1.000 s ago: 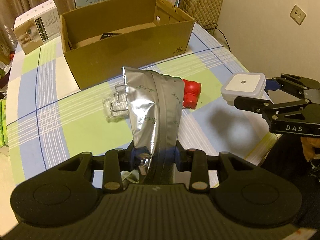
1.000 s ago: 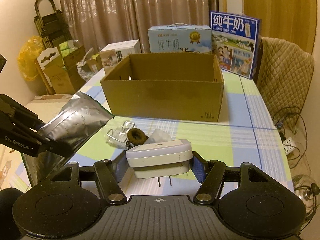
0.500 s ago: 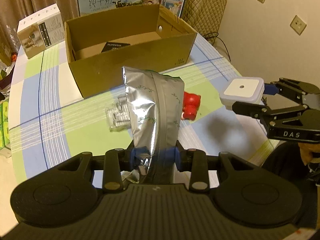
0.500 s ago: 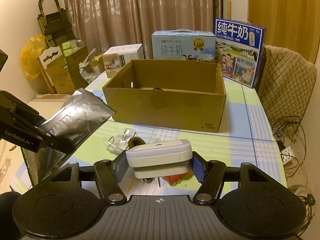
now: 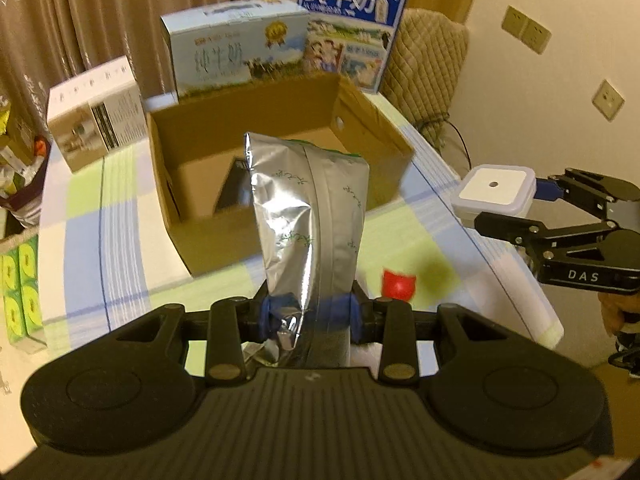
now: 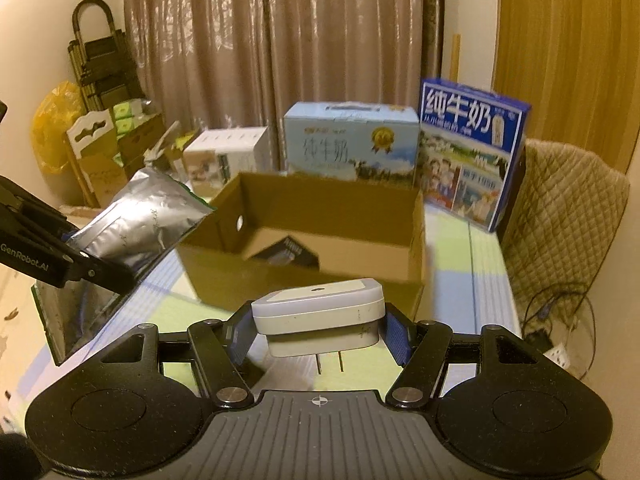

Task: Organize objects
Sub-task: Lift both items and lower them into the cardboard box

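your left gripper (image 5: 310, 314) clamps the silver foil pouch (image 5: 310, 216) at frame centre, your right gripper (image 6: 320, 334) the white plug-in night light (image 6: 320, 316). 1 dark item already lies in the cardboard box (image 5: 224, 240); both loads and the red toy (image 5: 398, 283) remain outside.

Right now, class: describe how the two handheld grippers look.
Both are matte black plastic with linkage fingers, silver pivot bolts, blue finger pads and round recessed discs on ribbed bodies. The left gripper is lettered "GenRobot.AI"; the right gripper reads "DAS". No cables or sleeves show.
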`<state>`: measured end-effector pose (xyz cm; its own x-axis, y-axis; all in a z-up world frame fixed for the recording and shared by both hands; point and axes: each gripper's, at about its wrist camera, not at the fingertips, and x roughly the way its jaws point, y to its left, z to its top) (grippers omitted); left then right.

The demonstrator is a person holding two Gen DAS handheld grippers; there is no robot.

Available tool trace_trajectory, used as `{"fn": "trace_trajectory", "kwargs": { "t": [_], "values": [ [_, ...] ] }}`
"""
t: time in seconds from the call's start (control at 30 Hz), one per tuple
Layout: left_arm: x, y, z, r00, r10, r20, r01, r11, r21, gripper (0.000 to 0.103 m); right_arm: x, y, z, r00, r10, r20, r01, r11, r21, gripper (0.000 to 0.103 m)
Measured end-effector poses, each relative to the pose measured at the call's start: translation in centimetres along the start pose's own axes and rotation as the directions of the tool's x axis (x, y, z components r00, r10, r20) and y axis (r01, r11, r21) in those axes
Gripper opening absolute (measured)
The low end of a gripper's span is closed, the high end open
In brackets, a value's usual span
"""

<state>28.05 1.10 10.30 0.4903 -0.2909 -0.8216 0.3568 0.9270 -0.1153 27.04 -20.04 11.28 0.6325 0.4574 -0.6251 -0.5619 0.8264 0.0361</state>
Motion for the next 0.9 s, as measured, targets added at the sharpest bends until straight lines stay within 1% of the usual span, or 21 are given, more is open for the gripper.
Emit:
{"fn": "trace_trajectory", "kwargs": {
  "t": [0.17,0.4,0.63,0.9],
  "values": [
    [0.9,1.3,3.2,1.000,0.023,0.016,-0.023,1.000,-0.016,0.031,2.5,-0.9,2.7,1.000,-0.011,0.013,0.011,1.000,-0.006,0.062],
    [4.0,3.1,6.6,0.999,0.043,0.015,-0.042,0.998,-0.044,0.031,6.8,-1.9,5.1,1.000,-0.020,0.020,0.020,1.000,0.006,0.062],
    [7.0,5.6,9.8,0.998,0.062,0.028,-0.060,0.994,-0.093,0.031,10.6,-3.2,6.6,0.999,-0.028,0.025,0.027,0.999,0.032,0.062],
    [10.6,8.2,11.9,0.997,0.076,0.026,-0.071,0.988,-0.136,0.031,14.0,-4.6,7.2,0.999,-0.042,0.019,0.040,0.998,0.055,0.062]
  ]
}}
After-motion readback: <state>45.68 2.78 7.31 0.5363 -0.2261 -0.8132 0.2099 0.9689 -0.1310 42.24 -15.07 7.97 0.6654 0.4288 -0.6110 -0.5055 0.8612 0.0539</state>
